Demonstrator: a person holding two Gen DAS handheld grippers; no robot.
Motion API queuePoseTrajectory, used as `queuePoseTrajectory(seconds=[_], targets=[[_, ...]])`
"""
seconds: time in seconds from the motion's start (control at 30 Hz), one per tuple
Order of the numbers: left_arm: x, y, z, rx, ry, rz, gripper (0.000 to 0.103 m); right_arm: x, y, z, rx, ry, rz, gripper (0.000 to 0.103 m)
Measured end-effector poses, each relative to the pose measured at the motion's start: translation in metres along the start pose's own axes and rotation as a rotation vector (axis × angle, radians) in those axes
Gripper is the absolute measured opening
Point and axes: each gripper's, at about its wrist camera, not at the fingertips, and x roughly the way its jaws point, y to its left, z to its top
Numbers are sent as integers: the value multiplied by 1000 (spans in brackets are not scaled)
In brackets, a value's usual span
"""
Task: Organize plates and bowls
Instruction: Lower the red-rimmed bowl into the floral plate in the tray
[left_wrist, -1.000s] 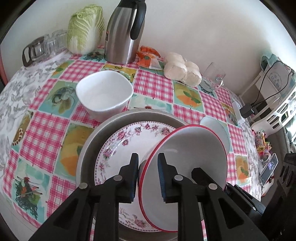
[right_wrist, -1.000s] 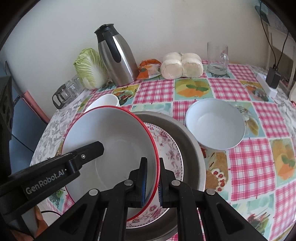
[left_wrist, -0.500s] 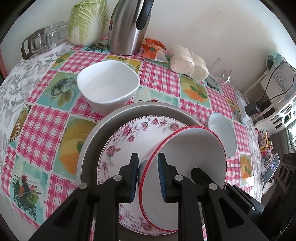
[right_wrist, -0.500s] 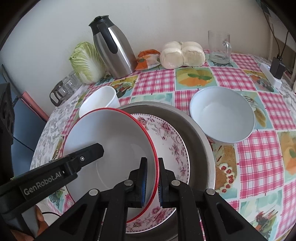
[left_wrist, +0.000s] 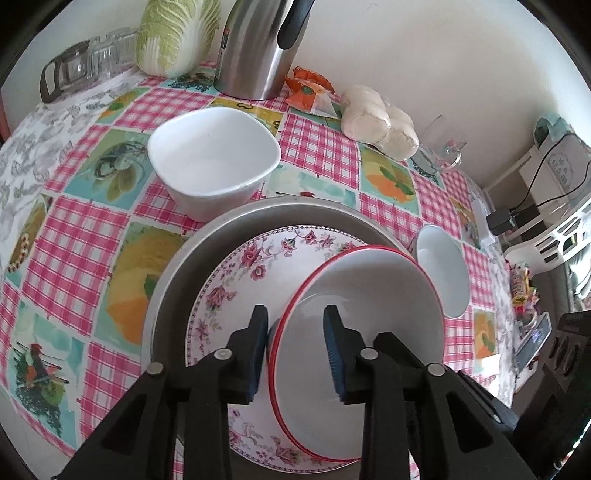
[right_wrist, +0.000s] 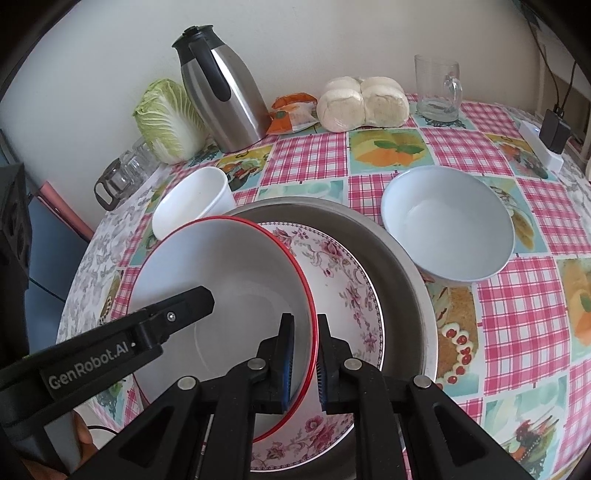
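A white red-rimmed bowl (left_wrist: 365, 332) (right_wrist: 229, 291) rests tilted on a floral plate (left_wrist: 240, 280) (right_wrist: 347, 288), which lies in a grey metal pan (left_wrist: 173, 288) (right_wrist: 402, 266). My left gripper (left_wrist: 295, 350) stands open with its fingers on either side of the bowl's left rim. My right gripper (right_wrist: 303, 354) has narrowly parted jaws straddling the bowl's right rim, not clearly clamped. A squarish white bowl (left_wrist: 214, 158) (right_wrist: 192, 199) stands behind the pan at the left. A round white bowl (right_wrist: 447, 225) (left_wrist: 443, 273) stands at the right.
At the back stand a steel thermos jug (right_wrist: 221, 88), a cabbage (right_wrist: 166, 118), a glass pot (right_wrist: 118, 181), an orange packet (right_wrist: 291, 114), buns (right_wrist: 362, 103) and a glass mug (right_wrist: 439, 88). A charger (right_wrist: 554, 129) lies at the far right edge.
My left gripper's jaws have opened off the bowl's rim. The right jaws have parted a little. The bowl has come down onto the floral plate.
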Motion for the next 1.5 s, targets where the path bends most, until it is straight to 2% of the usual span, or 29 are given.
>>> queuePoseTrajectory(seconds=[0.63, 0.97, 1.03, 1.1, 1.17, 1.5], targets=[[5, 8, 2, -66, 16, -20, 35, 8, 0, -2, 23, -35, 18, 20], [-1, 9, 4, -72, -3, -14, 35, 10, 0, -3, 26, -37, 19, 21], [-1, 9, 4, -70, -6, -2, 37, 11, 0, -3, 26, -33, 20, 21], [-5, 9, 4, -71, -16, 5, 47, 12, -1, -3, 28, -22, 13, 21], [-8, 9, 5, -69, -27, 9, 48, 11, -2, -2, 27, -19, 4, 24], [-38, 8, 8, -44, -104, 21, 52, -15, -2, 5, -3, -57, -40, 25]])
